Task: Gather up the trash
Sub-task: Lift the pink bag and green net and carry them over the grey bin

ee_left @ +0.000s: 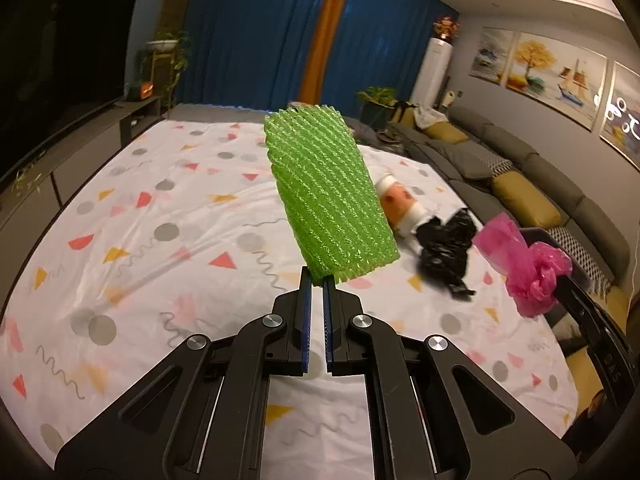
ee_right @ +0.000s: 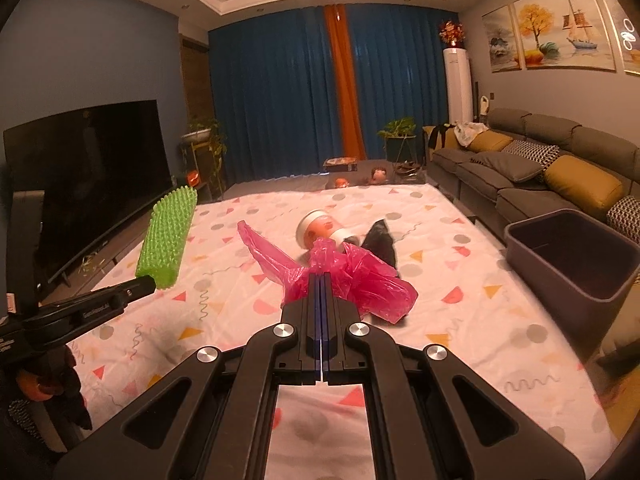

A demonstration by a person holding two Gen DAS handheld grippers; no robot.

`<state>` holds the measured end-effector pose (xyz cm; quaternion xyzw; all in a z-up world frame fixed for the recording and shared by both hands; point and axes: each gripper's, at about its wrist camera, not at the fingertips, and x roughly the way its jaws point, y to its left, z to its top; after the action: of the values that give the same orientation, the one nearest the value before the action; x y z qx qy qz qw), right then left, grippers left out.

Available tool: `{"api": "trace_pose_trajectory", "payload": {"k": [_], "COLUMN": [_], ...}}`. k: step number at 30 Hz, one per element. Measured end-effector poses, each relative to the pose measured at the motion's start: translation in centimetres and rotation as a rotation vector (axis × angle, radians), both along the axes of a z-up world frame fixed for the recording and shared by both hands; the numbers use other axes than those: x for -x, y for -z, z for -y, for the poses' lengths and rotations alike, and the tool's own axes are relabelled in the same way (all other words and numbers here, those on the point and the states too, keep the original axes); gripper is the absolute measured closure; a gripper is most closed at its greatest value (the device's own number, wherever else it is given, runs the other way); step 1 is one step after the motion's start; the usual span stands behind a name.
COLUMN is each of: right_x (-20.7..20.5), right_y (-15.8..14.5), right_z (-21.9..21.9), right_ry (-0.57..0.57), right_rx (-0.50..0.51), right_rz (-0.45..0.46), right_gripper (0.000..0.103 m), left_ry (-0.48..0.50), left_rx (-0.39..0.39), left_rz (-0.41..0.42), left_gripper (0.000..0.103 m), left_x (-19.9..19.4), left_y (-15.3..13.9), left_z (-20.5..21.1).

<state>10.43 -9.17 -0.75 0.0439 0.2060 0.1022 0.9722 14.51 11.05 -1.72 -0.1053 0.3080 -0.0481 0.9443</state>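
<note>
Aloft together, the left gripper (ee_left: 317, 280) pinches a green foam net (ee_left: 330, 196) by its lowest edge, centre frame; the right gripper (ee_right: 320, 276) clamps a pink plastic bag (ee_right: 348, 276). Such slight holds could slip before the grey bin (ee_right: 576, 256), right.

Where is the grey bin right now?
In the right wrist view the grey bin stands at the right edge of the patterned sheet, in front of the sofa, right of the pink plastic bag held by the right gripper.
</note>
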Motion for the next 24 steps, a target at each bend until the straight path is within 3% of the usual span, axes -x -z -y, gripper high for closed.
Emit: {"api": "trace_pose_trajectory", "payload": {"k": [10,24], "right_x": [1.6,1.1], "right_y": [-1.2,-2.0], "right_z": [3.3,9.5], "right_ry": [0.058,0.175], "right_rx": [-0.006,-0.019], "right_rz": [0.037,0.069], "right_gripper": [0.102,0.102], "left_ry": [0.076,0.223], "left_rx": [-0.028,-0.064], "left_rz": [0.034,0.052], "left_gripper": [0.099,0.098], "left_x": [1.1,-0.8], "left_y": [-1.6,-2.7], "left_z": [4.5,13.1]}}
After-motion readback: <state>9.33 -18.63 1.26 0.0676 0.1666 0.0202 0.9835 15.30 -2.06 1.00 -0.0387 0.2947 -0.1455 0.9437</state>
